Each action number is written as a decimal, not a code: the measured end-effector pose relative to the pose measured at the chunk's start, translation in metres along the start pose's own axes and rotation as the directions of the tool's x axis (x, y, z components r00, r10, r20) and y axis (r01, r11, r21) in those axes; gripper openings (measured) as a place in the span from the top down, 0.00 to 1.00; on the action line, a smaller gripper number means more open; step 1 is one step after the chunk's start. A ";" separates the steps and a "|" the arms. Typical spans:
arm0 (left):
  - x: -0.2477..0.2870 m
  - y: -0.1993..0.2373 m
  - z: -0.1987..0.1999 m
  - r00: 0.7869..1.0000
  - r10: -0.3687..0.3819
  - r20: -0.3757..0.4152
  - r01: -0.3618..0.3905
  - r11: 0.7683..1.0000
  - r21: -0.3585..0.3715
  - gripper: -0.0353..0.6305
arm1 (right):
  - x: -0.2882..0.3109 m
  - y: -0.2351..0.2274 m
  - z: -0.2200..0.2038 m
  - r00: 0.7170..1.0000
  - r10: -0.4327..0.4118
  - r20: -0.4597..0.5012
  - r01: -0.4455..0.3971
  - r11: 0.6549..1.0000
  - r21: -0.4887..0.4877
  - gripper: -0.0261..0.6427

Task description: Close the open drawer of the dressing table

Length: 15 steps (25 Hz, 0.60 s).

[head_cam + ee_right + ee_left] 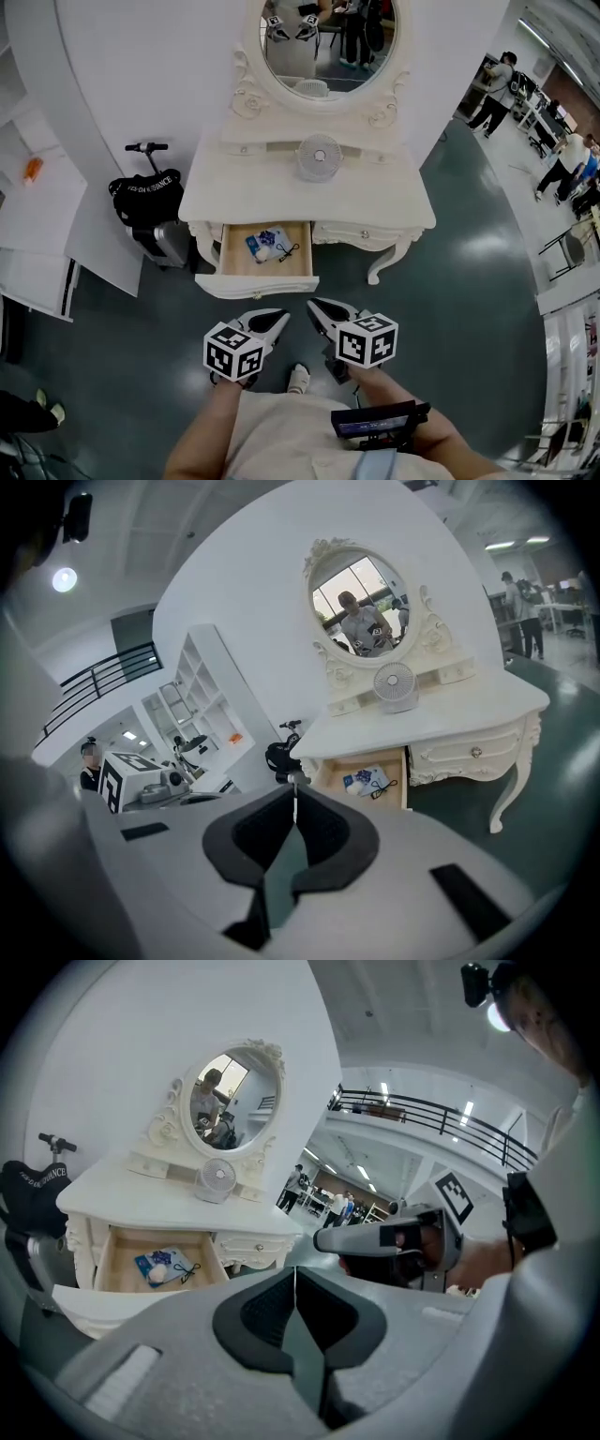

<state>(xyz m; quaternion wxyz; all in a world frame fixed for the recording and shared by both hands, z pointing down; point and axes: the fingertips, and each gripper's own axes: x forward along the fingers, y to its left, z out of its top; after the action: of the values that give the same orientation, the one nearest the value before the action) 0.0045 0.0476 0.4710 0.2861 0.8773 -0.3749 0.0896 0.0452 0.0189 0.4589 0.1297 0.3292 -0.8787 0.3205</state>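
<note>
Head view: the fingers of the left gripper (277,317) and the right gripper (317,307) are pressed together on nothing. Both point at the drawer (258,286), near it but apart. It stands pulled out under the white counter (375,202), with a blue packet (262,244) inside. A small fan (320,156) sits beneath the mirror (323,37).

A curved white wall (141,75) rises from glossy dark-green floor (469,244).
</note>
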 end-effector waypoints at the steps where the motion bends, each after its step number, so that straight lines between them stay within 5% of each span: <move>1: 0.003 0.002 0.000 1.000 0.009 0.007 -0.009 1.000 -0.011 0.93 | 0.001 -0.004 0.002 1.000 0.005 -0.007 -0.005 1.000 -0.003 0.93; 15: 0.001 0.041 -0.013 0.996 0.088 0.016 -0.086 0.991 -0.098 0.93 | 0.030 -0.015 0.001 0.997 0.005 -0.071 -0.006 1.000 -0.019 0.93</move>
<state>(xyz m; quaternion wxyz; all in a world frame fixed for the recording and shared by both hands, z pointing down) -0.0230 0.0318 0.5000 0.3207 0.8459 -0.4196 0.0747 0.0324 -0.0050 0.4784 0.1633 0.3139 -0.8774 0.3238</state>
